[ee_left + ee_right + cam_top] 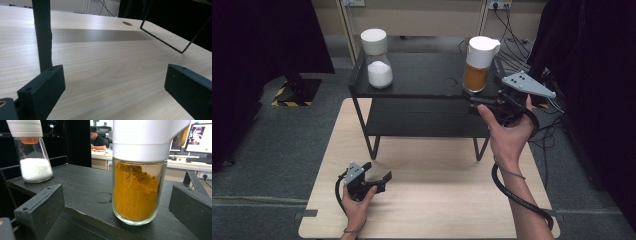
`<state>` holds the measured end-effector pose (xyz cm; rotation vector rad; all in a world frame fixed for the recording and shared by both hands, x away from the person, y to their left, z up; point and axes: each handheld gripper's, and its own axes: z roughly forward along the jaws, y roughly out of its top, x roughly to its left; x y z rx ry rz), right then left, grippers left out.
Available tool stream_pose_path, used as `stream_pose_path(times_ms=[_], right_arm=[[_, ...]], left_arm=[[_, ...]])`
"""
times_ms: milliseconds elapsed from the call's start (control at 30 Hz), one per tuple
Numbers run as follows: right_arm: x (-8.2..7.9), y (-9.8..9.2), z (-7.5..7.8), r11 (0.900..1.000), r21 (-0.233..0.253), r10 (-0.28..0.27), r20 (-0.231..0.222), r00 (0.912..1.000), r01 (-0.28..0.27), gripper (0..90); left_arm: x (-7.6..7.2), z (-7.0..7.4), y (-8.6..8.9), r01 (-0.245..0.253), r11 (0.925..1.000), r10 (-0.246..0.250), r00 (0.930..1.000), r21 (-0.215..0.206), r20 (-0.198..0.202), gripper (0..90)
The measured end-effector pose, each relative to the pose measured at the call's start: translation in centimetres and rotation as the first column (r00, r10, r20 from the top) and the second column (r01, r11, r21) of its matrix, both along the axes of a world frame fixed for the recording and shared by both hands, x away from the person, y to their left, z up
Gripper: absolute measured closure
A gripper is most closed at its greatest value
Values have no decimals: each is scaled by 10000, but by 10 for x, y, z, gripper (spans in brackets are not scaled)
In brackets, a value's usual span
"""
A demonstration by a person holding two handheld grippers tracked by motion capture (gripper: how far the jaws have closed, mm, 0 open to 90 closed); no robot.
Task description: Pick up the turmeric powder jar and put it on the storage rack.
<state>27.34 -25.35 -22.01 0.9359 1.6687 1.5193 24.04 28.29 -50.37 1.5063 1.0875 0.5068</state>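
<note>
A glass jar of orange powder with a white lid stands at the right end of the black shelf's top board. My right gripper is held level with the jar's base, just in front of it. It is open. In the right gripper view the orange jar stands between and slightly beyond the two jaws, untouched. A second jar with white granules stands at the left end of the shelf. My left gripper hovers low over the wooden table, open, with nothing between its jaws.
The shelf has a lower board and thin black legs standing on the table. Cables lie on the floor behind it. Dark curtains hang on both sides. A person sits at a desk far behind.
</note>
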Motion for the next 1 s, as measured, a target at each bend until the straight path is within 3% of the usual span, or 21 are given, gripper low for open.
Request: stream_pose_path(times_ms=[600,1000], right_arm=[[-19,-12,-15,9994,-18,339,114,9994,-338,5],[-33,-27,-36,9976,584,369,152,9992,-377,5]], left_arm=[[0,0,-1,-7,10000,7,10000,14,3,25],[0,0,-1,-15,10000,15,10000,-5,8,25]])
